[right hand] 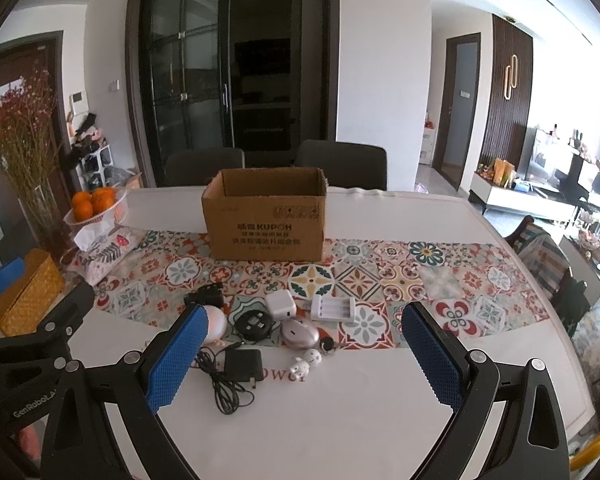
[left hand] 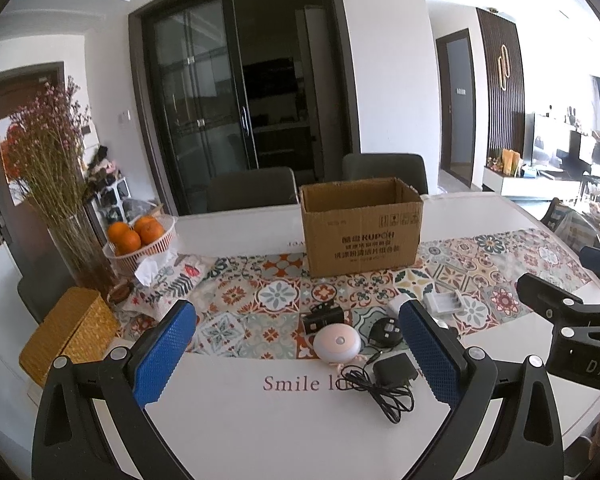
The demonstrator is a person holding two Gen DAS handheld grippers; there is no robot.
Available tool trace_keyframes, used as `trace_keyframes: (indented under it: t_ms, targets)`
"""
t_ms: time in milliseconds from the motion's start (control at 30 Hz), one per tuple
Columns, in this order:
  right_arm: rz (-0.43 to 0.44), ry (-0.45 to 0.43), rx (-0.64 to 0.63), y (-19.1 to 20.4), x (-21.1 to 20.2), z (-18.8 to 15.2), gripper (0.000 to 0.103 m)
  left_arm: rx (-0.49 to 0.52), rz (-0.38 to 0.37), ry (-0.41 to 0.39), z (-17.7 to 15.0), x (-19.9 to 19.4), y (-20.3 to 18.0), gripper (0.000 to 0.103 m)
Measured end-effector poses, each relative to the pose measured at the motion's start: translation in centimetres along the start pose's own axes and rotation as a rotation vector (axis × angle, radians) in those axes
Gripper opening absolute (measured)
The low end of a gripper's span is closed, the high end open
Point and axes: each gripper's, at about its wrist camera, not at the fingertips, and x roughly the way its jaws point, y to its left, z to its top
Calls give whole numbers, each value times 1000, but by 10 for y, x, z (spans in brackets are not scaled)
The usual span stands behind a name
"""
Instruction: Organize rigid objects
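Both the left gripper (left hand: 296, 354) and right gripper (right hand: 304, 354) hang spread wide, holding nothing. Lowest at centre lies the adapter (right hand: 243, 364): light and stiff, but its cable drags, so grip the body. Above it the smooth mouse (right hand: 300, 333) may slip. Farthest stands the open box (right hand: 265, 222).

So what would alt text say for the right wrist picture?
Two open blue-padded fingers frame small gadgets on a white table: a black charger, a white battery charger and a silver mouse, before an open cardboard box.
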Motion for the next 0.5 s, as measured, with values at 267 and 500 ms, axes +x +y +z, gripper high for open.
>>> trace_keyframes:
  t_ms: [267, 500]
  targets:
    - [17, 80, 20, -1, 30, 5, 98, 19, -34, 95, 4, 32, -3, 103]
    - [1, 132, 21, -1, 60, 7, 98, 20, -73, 175, 2, 71, -8, 103]
